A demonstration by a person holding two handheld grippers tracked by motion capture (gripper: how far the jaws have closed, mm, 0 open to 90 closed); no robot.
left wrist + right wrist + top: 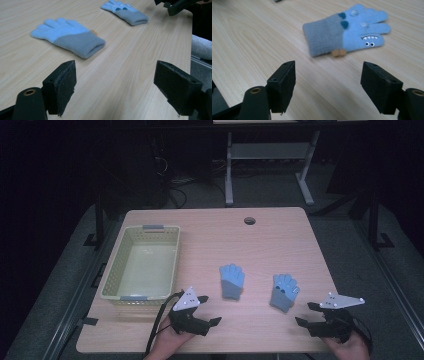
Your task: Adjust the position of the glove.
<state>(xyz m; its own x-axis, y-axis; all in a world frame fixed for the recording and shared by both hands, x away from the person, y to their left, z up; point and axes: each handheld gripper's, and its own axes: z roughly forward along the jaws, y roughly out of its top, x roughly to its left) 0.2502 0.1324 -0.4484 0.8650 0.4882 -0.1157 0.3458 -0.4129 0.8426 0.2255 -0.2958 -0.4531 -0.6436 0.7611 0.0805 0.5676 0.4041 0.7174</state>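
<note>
Room beyond table (pixel 280 227) too dark.

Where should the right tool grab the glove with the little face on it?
Probably the grey cuff of the face glove. In the right gripper view it is the thick, open end nearest the right tool, whose jaws stand open, and the glove lies flat on the table. Come from above, pinching across the cuff.

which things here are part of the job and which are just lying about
Job: left glove, plain side up; right glove, with a face on it; left hand-held gripper and right hand-held gripper, both open, each near a glove; probably the basket.

Lying about: table leg frame behind; cables on the floor.
</note>
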